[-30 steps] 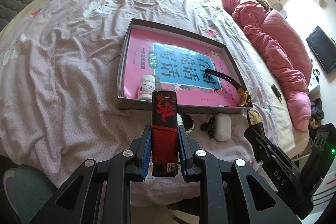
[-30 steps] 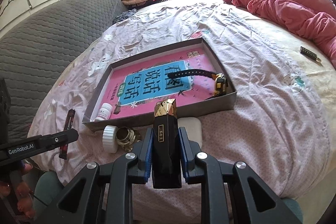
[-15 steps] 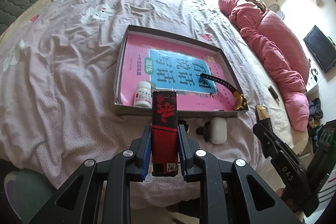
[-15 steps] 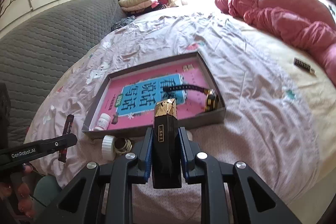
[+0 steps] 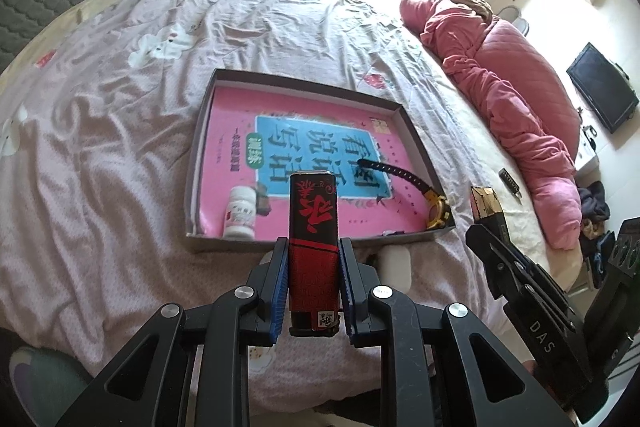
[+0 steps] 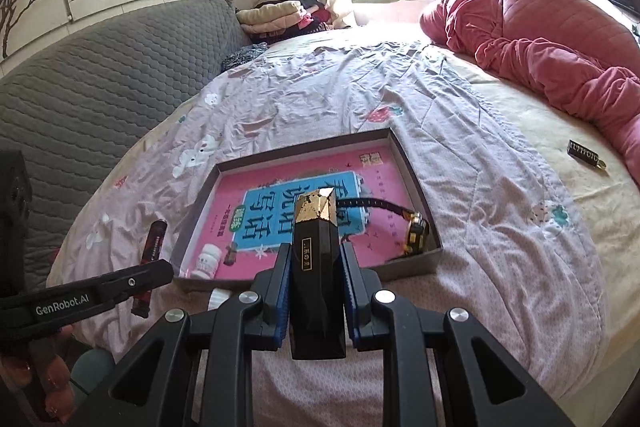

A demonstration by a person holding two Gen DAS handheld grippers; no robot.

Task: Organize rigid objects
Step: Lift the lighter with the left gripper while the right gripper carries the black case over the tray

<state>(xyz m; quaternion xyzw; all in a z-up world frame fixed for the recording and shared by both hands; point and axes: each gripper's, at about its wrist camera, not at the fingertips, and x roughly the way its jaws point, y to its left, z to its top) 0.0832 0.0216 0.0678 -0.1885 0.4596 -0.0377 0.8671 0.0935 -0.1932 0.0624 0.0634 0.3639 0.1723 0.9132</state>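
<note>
My left gripper is shut on a red and black box, held above the bed in front of the grey tray. My right gripper is shut on a black box with a gold top, also held in front of the tray. The tray holds a pink book, a white pill bottle and a black and gold watch. The right gripper and its box show at right in the left wrist view. The left gripper's red box shows at left in the right wrist view.
A white case lies on the lilac bedsheet just in front of the tray. A pink quilt lies along the far right of the bed. A small dark comb-like item lies at right. A grey headboard is at left.
Both grippers have pulled back and risen from the bed, so the tray looks smaller and further away. Each still holds its box.
</note>
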